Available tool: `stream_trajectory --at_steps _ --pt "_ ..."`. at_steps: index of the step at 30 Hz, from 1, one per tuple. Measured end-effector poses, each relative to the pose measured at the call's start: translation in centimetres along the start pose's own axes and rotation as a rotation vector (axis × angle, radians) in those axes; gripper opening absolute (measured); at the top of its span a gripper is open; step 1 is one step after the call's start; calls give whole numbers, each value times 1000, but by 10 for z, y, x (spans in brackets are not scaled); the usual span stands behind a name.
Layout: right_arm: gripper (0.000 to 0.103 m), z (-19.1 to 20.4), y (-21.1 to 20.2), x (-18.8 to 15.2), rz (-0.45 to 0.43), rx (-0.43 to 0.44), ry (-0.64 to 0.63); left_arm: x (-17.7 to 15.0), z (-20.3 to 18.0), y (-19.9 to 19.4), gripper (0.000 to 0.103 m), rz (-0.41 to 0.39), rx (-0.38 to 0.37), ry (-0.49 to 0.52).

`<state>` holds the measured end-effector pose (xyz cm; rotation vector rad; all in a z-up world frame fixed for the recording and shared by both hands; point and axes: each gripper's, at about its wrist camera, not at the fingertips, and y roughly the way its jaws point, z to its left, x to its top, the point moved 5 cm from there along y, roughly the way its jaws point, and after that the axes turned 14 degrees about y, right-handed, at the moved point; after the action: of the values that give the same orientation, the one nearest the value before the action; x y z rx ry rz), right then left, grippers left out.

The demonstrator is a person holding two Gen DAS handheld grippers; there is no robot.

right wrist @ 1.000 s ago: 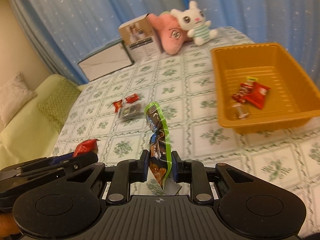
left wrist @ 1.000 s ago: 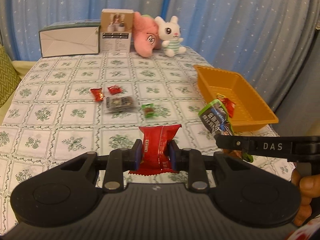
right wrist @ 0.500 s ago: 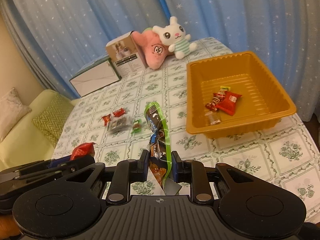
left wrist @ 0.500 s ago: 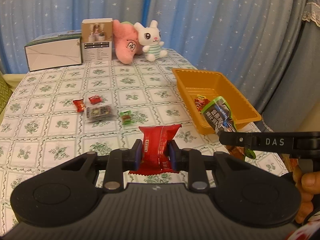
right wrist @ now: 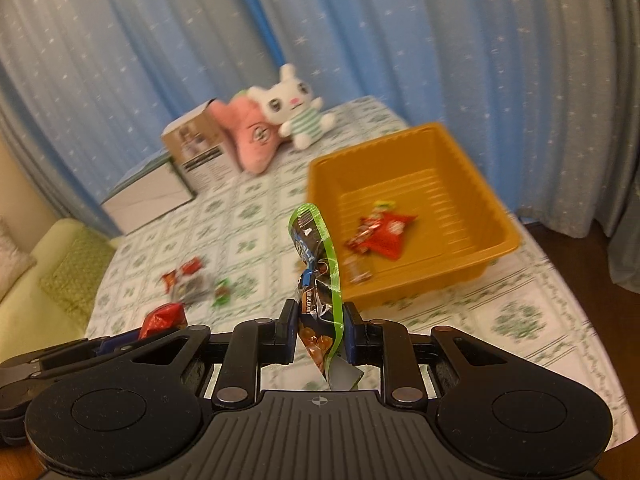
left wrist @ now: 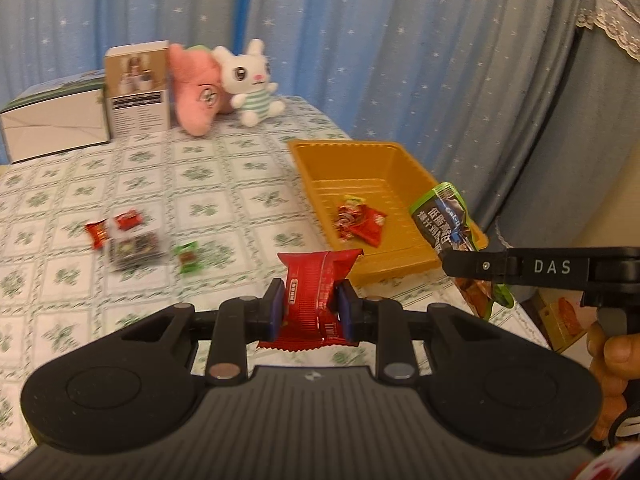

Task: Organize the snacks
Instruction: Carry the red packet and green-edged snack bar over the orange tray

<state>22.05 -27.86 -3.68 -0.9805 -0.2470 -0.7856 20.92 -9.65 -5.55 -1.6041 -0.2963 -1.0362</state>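
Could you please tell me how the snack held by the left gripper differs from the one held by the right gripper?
The red packet in the left gripper is plain red, while the dark packet in the right gripper is dark with a green edge. The red packet is short and squat; the dark packet is longer and stands up well past the fingers. Both are sealed wrappers, pinched and held off the table.

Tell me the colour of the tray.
Orange-yellow; the tray shows best in the right wrist view.
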Motion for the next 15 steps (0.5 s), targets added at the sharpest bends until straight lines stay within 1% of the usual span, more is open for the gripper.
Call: stream_trajectory --at_steps 6,15 --pt "23 -22 2 27 -34 -36 27 21 -13 29 25 -6 -31 14" --pt "23 -44 23 62 -56 -76 22 51 -23 69 25 -12 -61 43"
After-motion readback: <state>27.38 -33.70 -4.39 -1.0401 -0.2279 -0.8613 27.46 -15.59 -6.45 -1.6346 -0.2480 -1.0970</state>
